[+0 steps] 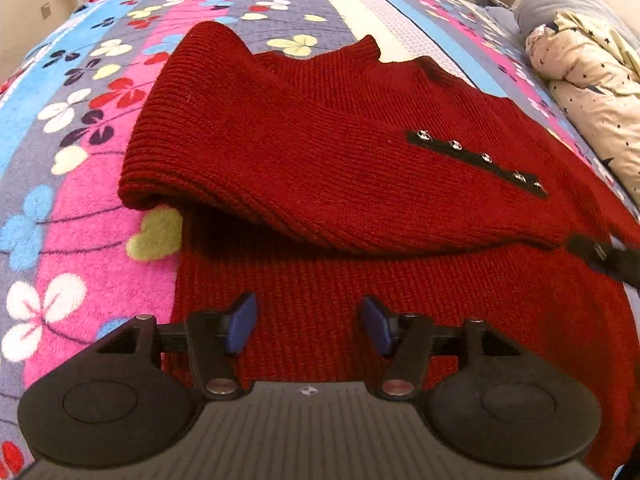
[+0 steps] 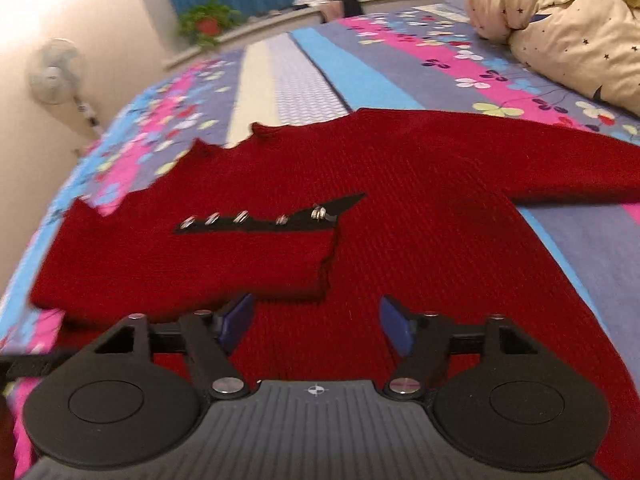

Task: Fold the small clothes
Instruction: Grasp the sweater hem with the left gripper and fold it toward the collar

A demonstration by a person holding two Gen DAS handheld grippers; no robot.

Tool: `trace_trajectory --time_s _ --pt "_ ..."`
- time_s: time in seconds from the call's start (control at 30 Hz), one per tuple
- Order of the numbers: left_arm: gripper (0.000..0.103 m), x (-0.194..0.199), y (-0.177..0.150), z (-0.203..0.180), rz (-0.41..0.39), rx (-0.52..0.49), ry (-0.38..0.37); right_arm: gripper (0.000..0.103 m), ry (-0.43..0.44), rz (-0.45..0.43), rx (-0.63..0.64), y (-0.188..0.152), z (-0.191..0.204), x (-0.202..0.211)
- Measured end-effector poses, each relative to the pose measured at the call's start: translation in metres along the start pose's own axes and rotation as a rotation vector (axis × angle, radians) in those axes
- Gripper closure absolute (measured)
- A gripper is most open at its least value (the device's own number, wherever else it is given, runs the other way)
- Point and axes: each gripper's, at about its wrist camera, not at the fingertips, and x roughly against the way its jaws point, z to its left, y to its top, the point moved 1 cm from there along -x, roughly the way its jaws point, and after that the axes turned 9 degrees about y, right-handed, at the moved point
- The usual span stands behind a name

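A dark red knitted sweater (image 1: 320, 160) lies flat on the flowered bedspread (image 1: 80, 200). Its left sleeve is folded across the body, with a black cuff strip (image 1: 476, 160) carrying several silver studs. My left gripper (image 1: 308, 322) hovers over the lower body of the sweater, jaws apart, nothing between the blue pads (image 1: 244, 320). In the right wrist view the same sweater (image 2: 420, 200) fills the middle, the folded sleeve with its studded strip (image 2: 260, 220) on top, the other sleeve (image 2: 580, 168) stretched out to the right. My right gripper (image 2: 316, 322) stands open above the hem area, holding nothing.
A cream quilt with small stars (image 2: 560, 20) is bunched at the far right of the bed (image 1: 592, 92). A grey pillow (image 1: 568, 0) lies behind it. A standing fan (image 2: 56, 76) and a potted plant (image 2: 208, 24) stand beyond the bed's left edge.
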Motion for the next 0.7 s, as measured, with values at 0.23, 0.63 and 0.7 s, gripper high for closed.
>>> trace_trajectory --time_s 0.23,0.63,0.7 --pt "0.034 -0.003 0.002 -0.006 0.001 -0.024 -0.008 0.044 -0.075 0.011 -0.001 0.009 0.013 -0.046" --pt "0.03 -0.005 0.001 -0.011 -0.003 -0.039 -0.01 0.102 -0.042 -0.26 0.267 0.075 0.05 -0.031" --pt "0.029 -0.005 0.002 -0.011 -0.003 -0.04 -0.009 0.102 -0.059 -0.351 0.288 0.096 0.052 -0.018"
